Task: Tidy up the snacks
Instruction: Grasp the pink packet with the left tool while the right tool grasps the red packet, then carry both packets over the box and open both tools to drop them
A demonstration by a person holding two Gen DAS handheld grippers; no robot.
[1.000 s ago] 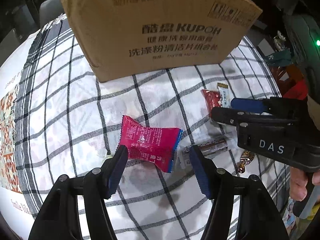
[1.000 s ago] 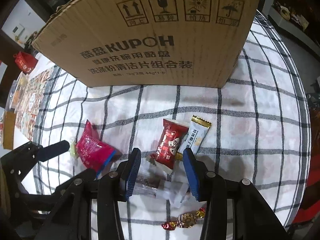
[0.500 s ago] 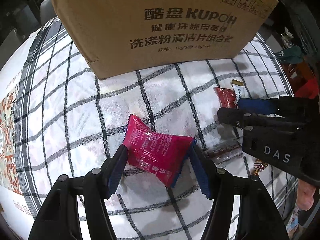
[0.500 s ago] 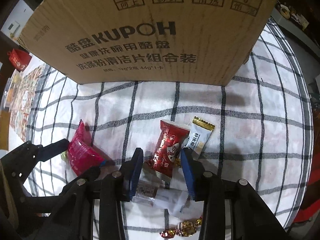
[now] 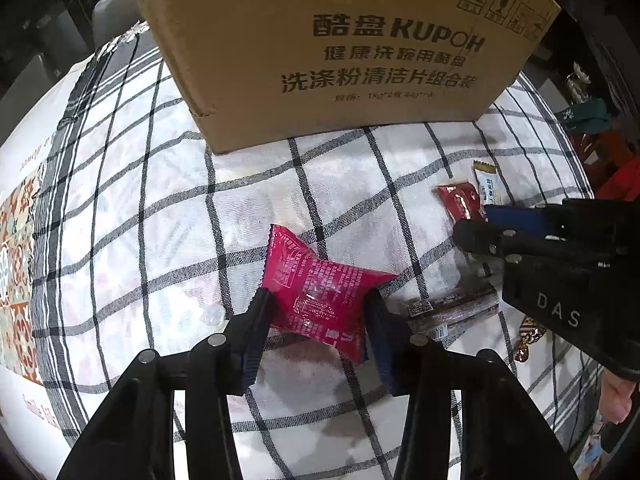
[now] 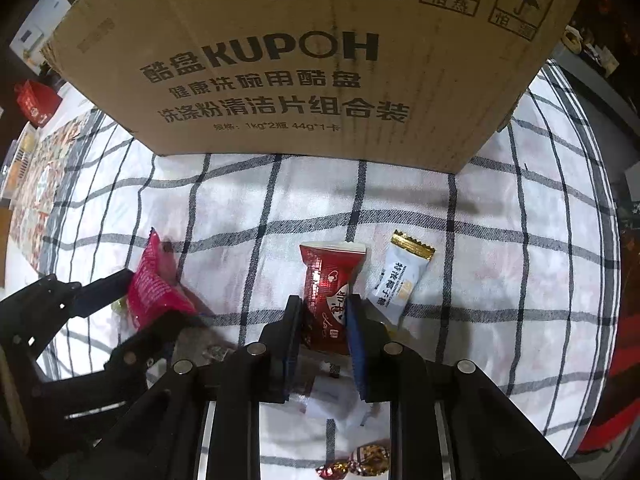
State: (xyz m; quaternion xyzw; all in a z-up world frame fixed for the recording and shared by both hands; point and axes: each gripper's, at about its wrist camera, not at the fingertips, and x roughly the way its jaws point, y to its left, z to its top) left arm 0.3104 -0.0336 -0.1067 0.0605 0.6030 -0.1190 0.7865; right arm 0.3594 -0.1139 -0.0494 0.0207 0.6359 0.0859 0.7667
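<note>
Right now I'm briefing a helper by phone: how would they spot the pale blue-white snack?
Start at the big brown cardboard box on the checked black-and-white cloth. In front of it lie two small packets side by side. Right of the dark red foil packet held in the right claw, the pale blue-white packet alone has a crimped gold top edge.

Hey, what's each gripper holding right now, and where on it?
The left gripper pinches the pink snack packet across its middle; the right gripper clamps the dark red candy packet at its lower half. Both jaws have just closed.
</note>
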